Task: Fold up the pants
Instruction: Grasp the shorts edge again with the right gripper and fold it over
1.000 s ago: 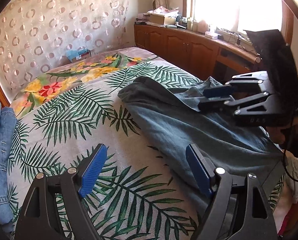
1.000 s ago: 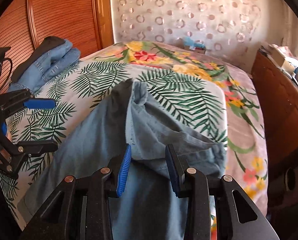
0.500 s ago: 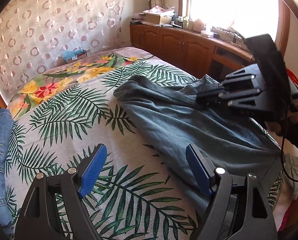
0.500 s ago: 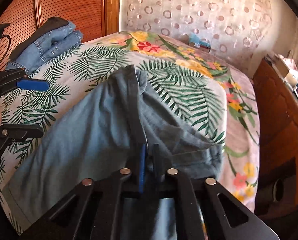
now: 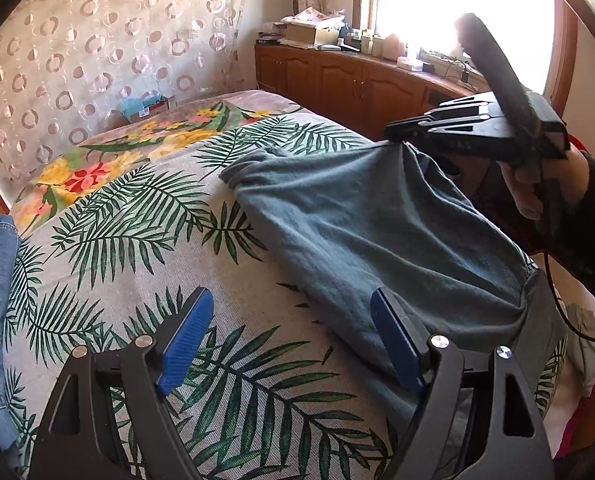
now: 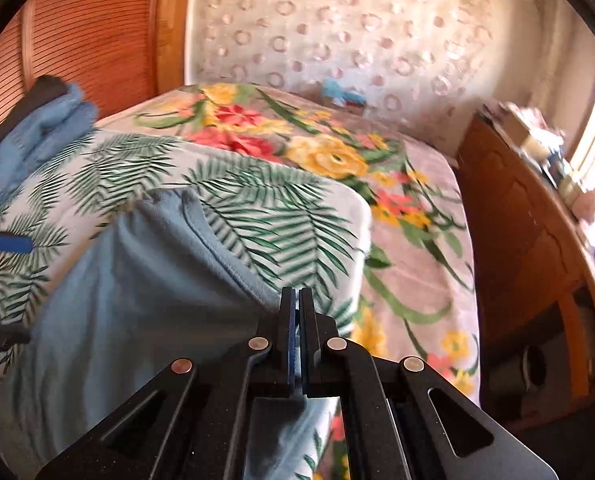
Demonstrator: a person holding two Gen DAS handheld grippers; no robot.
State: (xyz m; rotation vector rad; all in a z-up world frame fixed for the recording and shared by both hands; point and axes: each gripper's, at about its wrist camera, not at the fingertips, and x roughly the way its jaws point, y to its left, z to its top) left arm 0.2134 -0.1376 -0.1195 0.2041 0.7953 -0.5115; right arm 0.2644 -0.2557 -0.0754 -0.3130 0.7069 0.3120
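- The right gripper (image 6: 296,300) has its jaws pinched together on an edge of the grey-blue pants (image 6: 137,280), the cloth tenting up to the tips.
- The left gripper (image 5: 293,332) hovers with its jaws wide apart and nothing between them, its right pad just beside the near edge of the pants.
- The pants lie spread on the leaf-print bedspread (image 5: 129,232).
- Only the left wrist view shows the hand (image 5: 537,184) holding the right gripper, and the bright window (image 5: 457,12) above the wooden cabinets (image 5: 337,76).
- Only the right wrist view shows the slatted wooden panel (image 6: 77,32) behind the folded denim (image 6: 45,128); this view is blurred.
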